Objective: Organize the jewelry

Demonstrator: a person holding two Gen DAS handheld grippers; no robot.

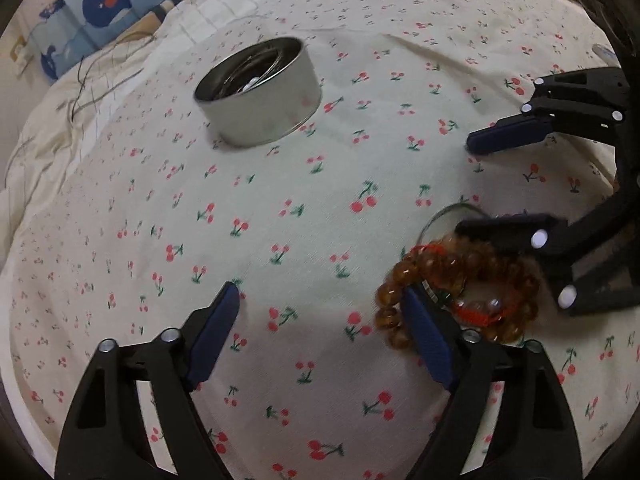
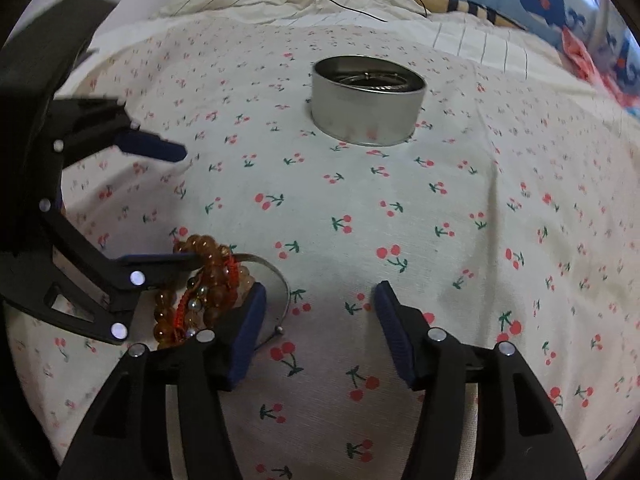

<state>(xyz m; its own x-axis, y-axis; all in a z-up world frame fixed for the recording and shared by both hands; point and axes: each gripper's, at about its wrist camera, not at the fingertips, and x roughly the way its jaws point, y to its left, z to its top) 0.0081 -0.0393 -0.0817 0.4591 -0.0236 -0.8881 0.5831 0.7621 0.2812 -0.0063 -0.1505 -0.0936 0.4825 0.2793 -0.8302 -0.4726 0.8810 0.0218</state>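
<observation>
On the cherry-print bed [image 1: 280,200], short of the tin [image 1: 260,92], my left jaws [image 1: 320,332] and right jaws [image 2: 320,320] stood open and empty, bracketing the heaped amber bracelets [image 1: 460,292] and a bangle [image 2: 280,280].

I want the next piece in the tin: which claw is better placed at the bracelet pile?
Probably the right claw: the silver bangle curves between its open fingers. The left claw is open too, but the amber beads lie outside its fingers.
</observation>
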